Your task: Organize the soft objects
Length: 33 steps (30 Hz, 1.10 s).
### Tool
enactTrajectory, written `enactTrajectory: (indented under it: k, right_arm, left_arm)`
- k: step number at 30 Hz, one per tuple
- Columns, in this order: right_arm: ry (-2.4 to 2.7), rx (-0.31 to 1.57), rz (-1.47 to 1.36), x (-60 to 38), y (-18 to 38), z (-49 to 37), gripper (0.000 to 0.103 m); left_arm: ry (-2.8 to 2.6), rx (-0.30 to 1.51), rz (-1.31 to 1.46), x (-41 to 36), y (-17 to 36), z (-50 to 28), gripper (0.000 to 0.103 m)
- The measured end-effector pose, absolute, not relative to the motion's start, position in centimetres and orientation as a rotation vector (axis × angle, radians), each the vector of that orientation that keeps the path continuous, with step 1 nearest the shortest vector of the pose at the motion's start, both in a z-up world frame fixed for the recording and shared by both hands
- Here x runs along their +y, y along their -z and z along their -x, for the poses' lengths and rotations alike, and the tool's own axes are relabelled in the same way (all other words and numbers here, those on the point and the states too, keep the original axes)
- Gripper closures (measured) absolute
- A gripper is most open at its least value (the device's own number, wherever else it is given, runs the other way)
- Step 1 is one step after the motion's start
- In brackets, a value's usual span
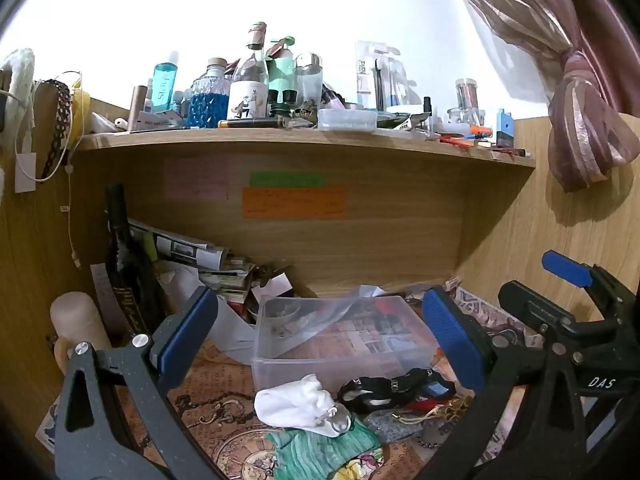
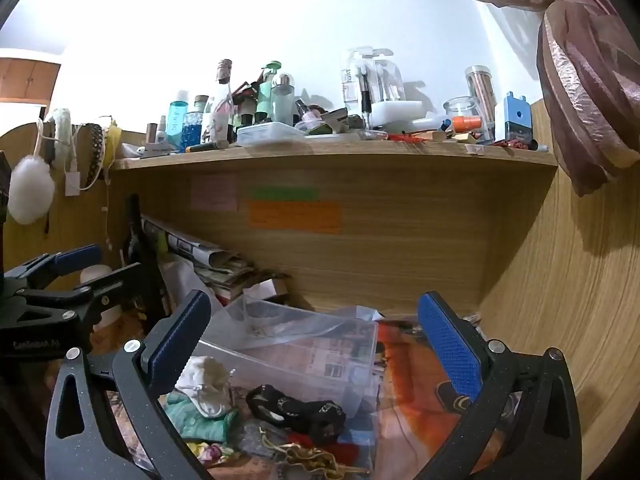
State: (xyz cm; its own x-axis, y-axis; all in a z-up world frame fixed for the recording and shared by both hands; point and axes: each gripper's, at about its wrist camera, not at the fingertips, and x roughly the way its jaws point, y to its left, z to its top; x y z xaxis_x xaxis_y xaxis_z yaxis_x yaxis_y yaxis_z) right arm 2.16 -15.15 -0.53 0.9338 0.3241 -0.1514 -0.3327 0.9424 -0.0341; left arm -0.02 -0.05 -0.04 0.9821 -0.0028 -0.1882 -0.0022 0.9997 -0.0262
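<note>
Soft items lie in a heap on the desk in front of a clear plastic box (image 1: 340,336): a white pouch (image 1: 298,404), a green cloth (image 1: 320,452), a black band (image 1: 384,390) and a grey piece (image 1: 386,426). My left gripper (image 1: 320,344) is open and empty above the heap. My right gripper (image 2: 316,344) is open and empty, over the same box (image 2: 304,344). The white pouch (image 2: 206,380), green cloth (image 2: 196,420) and black band (image 2: 296,406) show below it. Each gripper shows at the edge of the other's view.
A wooden shelf (image 1: 304,140) crowded with bottles runs above the desk nook. A dark bottle (image 1: 124,264) and stacked papers (image 1: 200,260) stand at the back left. A candle (image 1: 76,316) sits at the left. A curtain (image 1: 580,120) hangs at the right.
</note>
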Motion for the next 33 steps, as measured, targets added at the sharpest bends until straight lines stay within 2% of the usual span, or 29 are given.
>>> enactTrajectory:
  k: [33]
  right_arm:
    - [-0.344,0.167,0.013,-15.24,0.80,-2.27,0.000]
  left_arm:
    - [0.011,0.191,0.041,0.53,0.21,-0.46,0.000]
